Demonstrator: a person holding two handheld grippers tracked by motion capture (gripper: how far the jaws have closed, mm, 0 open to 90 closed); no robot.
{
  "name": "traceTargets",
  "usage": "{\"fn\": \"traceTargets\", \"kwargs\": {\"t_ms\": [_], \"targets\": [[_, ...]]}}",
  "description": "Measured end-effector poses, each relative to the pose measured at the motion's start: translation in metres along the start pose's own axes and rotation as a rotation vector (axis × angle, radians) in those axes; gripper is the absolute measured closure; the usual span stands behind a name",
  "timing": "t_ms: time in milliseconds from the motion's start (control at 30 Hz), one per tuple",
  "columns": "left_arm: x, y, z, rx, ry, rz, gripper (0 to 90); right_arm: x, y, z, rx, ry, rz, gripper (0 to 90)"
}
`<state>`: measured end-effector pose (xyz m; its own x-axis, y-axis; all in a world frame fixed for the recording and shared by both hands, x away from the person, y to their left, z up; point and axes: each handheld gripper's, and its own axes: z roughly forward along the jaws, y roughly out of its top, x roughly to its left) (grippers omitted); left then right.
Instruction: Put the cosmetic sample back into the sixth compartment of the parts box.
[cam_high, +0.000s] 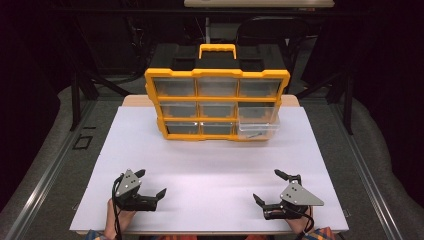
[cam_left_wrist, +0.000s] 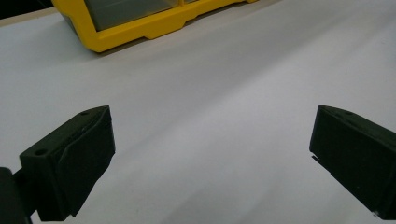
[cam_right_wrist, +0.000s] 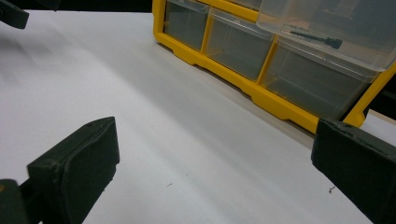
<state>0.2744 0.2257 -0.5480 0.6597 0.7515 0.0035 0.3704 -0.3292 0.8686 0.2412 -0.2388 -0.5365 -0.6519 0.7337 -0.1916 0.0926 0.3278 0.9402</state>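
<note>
My left gripper (cam_high: 151, 182) sits near the front left of the white table (cam_high: 210, 165), its jaws spread wide with nothing between them; in the left gripper view, bare white surface lies between the two black jaws. My left hand (cam_high: 116, 217) comes in from the bottom edge, wrapped around the gripper's body, a cable trailing down beside it. My right gripper (cam_high: 267, 186) sits near the front right, jaws likewise wide apart and holding nothing, with my right hand (cam_high: 299, 224) behind it at the table's edge. Both grippers point forward and slightly inward, well apart from each other. Ahead of them, toward the far side of the table, stands one yellow organizer (cam_high: 217, 104) with a yellow handle (cam_high: 217, 50) on top and nine clear drawers in three rows of three. One drawer (cam_high: 258, 125), on the right side, is pulled out toward me; in the right gripper view, a small dark bolt (cam_right_wrist: 316, 38) lies inside it.
</note>
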Motion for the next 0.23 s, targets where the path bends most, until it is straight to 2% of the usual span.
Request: {"fn": "traceTargets", "kwargs": {"t_ms": [233], "targets": [[-0.0006, 0.0002, 0.0007, -0.005, 0.003, 0.004, 0.1, -0.0002, 0.0002, -0.0008, 0.005, 0.001, -0.002, 0.4]]}}
